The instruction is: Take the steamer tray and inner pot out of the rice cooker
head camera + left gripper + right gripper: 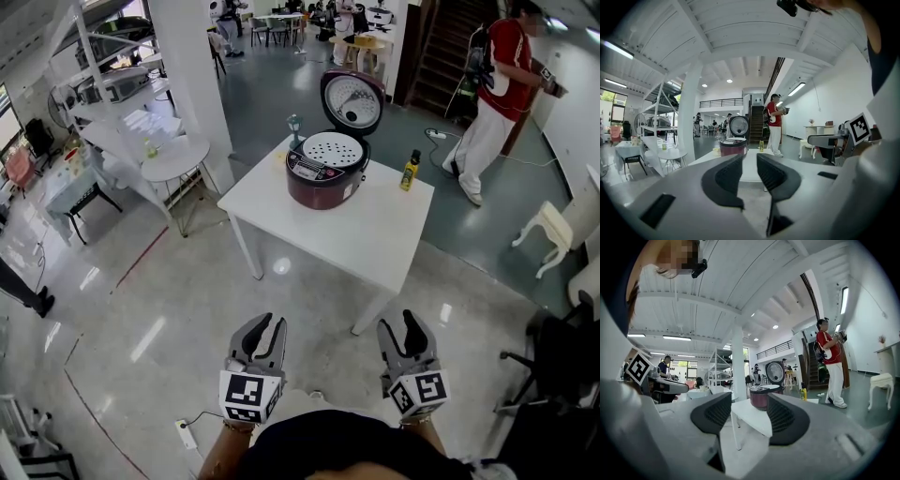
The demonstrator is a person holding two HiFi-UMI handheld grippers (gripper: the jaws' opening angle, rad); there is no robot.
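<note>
Maroon rice cooker [326,173] | well beyond left tool [272,324], right tool [398,324]

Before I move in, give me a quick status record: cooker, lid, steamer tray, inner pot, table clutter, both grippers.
rice cooker: maroon, on the white table, toward its far side
lid: up, open
steamer tray: white, perforated, seated in the cooker's top
inner pot: not visible, tray covers the opening
other items: yellow bottle, right of the cooker
left gripper: empty, jaws narrowly apart, well short of the table
right gripper: empty, jaws wider apart, also short of the table
</note>
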